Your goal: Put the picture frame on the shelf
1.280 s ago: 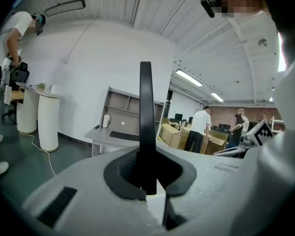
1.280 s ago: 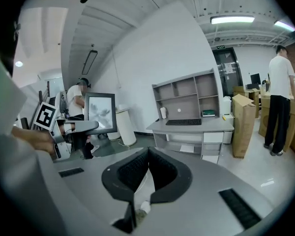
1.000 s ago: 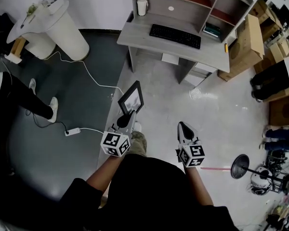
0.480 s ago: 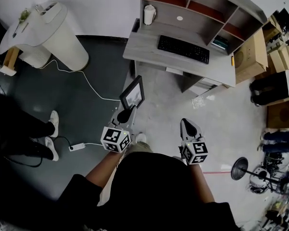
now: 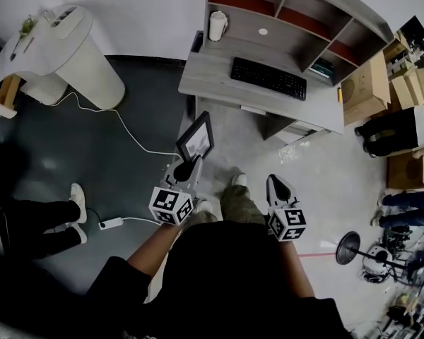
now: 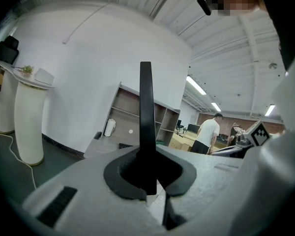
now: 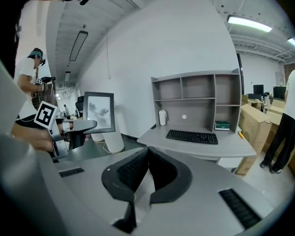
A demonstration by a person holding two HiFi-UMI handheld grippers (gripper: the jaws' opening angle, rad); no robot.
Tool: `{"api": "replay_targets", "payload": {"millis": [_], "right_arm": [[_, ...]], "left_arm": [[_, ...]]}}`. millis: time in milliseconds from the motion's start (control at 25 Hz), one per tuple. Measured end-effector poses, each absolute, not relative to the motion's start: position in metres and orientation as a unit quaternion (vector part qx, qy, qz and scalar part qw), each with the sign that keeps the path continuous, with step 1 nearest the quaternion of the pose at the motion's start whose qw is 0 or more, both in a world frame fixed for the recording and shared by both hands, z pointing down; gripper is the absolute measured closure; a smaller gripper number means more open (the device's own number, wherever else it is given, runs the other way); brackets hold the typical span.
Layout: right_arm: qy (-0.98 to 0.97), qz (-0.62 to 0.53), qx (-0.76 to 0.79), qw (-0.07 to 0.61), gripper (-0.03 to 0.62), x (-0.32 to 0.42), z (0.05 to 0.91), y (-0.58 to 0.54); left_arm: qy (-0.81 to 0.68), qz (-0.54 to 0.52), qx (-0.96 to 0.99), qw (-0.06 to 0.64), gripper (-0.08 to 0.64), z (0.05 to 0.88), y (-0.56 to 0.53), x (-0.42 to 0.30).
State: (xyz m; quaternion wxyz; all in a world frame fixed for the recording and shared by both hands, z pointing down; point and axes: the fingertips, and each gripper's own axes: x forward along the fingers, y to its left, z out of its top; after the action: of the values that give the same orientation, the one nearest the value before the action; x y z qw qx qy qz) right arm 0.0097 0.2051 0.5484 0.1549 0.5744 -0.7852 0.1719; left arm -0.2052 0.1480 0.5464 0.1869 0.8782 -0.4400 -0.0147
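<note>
The black picture frame point(image 5: 195, 138) stands upright in my left gripper point(image 5: 186, 169), which is shut on its lower edge. In the left gripper view the frame point(image 6: 146, 122) shows edge-on as a thin dark bar between the pads. From the right gripper view, the frame point(image 7: 99, 112) faces the camera in front of the left gripper point(image 7: 81, 127). My right gripper point(image 5: 278, 187) is shut and holds nothing; its pads point(image 7: 132, 168) meet at the tip. The grey shelf unit point(image 5: 297, 13) sits on the desk point(image 5: 219, 76) ahead, well beyond both grippers.
On the desk lie a black keyboard point(image 5: 268, 78) and a white cup point(image 5: 216, 25). A white pedestal point(image 5: 71, 48) with a trailing cable point(image 5: 127, 129) stands left. A person's legs point(image 5: 49, 217) are at the left, cardboard boxes point(image 5: 371, 83) at the right.
I have stepped toward the desk, which now sits a little lower and nearer in view. The bystander's legs at the left have shifted down. Both grippers keep their pose, frame still held.
</note>
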Motion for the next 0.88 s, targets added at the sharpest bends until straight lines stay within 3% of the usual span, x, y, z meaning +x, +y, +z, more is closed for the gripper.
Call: {"api": "replay_targets", "payload": {"millis": [480, 880], "right_arm": [[-0.816, 0.169, 0.536, 0.134, 0.58, 0.007, 0.565, 0.105], [-0.813, 0.169, 0.538, 0.144, 0.58, 0.065, 0.557, -0.032]], "left_arm": [[-0.46, 0.008, 0.868, 0.188, 0.526, 0.56, 0.078, -0.188], [-0.438, 0.049, 0.878, 0.186, 0.526, 0.553, -0.046, -0.116]]}}
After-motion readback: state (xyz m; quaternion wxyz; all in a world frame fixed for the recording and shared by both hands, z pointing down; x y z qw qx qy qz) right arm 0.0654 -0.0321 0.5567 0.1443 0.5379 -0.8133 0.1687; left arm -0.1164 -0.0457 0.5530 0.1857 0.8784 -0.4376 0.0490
